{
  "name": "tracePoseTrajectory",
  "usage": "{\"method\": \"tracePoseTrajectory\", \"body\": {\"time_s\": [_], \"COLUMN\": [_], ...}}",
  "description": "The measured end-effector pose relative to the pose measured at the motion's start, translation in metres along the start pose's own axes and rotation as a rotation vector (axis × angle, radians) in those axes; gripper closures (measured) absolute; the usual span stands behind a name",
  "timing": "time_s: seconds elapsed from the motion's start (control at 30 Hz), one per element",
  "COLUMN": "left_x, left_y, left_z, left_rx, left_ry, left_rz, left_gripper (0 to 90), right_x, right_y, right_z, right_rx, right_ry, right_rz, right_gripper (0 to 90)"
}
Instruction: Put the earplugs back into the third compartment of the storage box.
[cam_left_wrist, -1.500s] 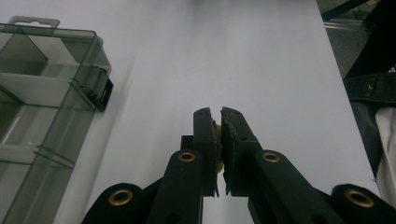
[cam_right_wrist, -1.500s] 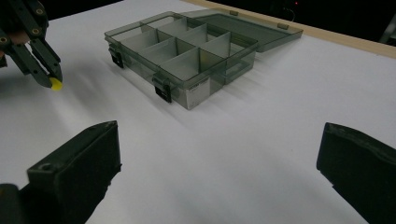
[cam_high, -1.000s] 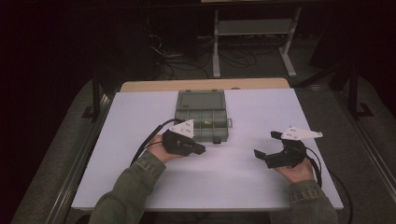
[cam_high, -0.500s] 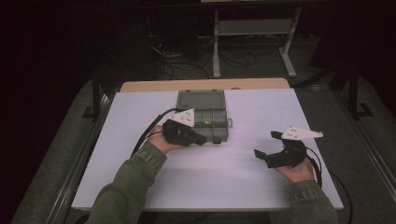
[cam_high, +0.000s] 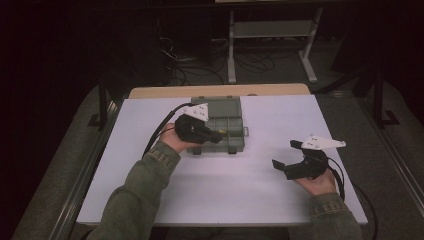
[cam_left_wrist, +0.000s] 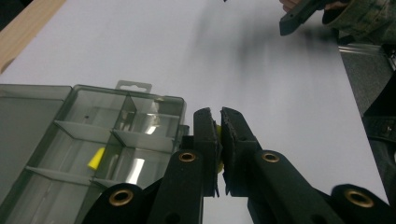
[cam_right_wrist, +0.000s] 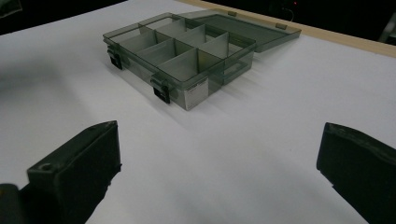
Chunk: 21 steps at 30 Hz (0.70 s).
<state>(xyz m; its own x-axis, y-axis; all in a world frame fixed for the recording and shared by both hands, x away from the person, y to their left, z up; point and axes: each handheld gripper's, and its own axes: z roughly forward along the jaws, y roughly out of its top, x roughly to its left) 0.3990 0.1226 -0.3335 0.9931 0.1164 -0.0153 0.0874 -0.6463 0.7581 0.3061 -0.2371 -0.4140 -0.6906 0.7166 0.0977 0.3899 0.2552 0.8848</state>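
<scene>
My left fingers (cam_left_wrist: 219, 154) are pressed almost together, and a small yellow piece (cam_left_wrist: 218, 161) is pinched between them; little of it shows past the black pads, so I cannot tell its shape. In the high view my left hand (cam_high: 175, 140) holds those fingers (cam_high: 217, 137) above the near part of the compartment box (cam_high: 227, 122), pointing toward the right side of the counter (cam_high: 225, 185).

The box is smoky and see-through, and it lies toward the far middle of the white counter with its lid (cam_right_wrist: 243, 23) folded flat open on the far side. Thin walls divide it into several compartments. In the left gripper view another yellow piece (cam_left_wrist: 95, 158) lies in one of those compartments, just left of my closed fingers.

My right fingers (cam_right_wrist: 219, 172) stand wide apart with nothing between them, only bare counter. In the high view they (cam_high: 285, 155) sit low over the counter's near right part, well apart from the box and pointing left toward it. From the right gripper view the box's two front latches (cam_right_wrist: 161, 91) face me.
</scene>
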Motion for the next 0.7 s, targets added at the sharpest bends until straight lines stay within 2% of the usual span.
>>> {"method": "tracePoseTrajectory", "body": {"time_s": [0.27,0.37,0.7], "left_x": [0.014,0.025,0.045], "left_y": [0.011,0.013,0.004], "left_z": [0.003,0.004,0.014], "left_rx": [-0.008,-0.010,-0.053], "left_ry": [0.022,0.043,0.095], "left_rz": [-0.020,-0.039,-0.095], "left_gripper": [85.7,85.7,85.5], "right_x": [0.000,0.000,-0.001], "right_y": [0.000,0.000,-0.001], "right_z": [0.000,0.000,0.000], "right_rx": [-0.001,-0.003,0.000], "right_ry": [0.001,0.001,0.001], "right_rz": [0.001,0.002,0.004], "right_gripper": [0.0,0.0,0.0]}}
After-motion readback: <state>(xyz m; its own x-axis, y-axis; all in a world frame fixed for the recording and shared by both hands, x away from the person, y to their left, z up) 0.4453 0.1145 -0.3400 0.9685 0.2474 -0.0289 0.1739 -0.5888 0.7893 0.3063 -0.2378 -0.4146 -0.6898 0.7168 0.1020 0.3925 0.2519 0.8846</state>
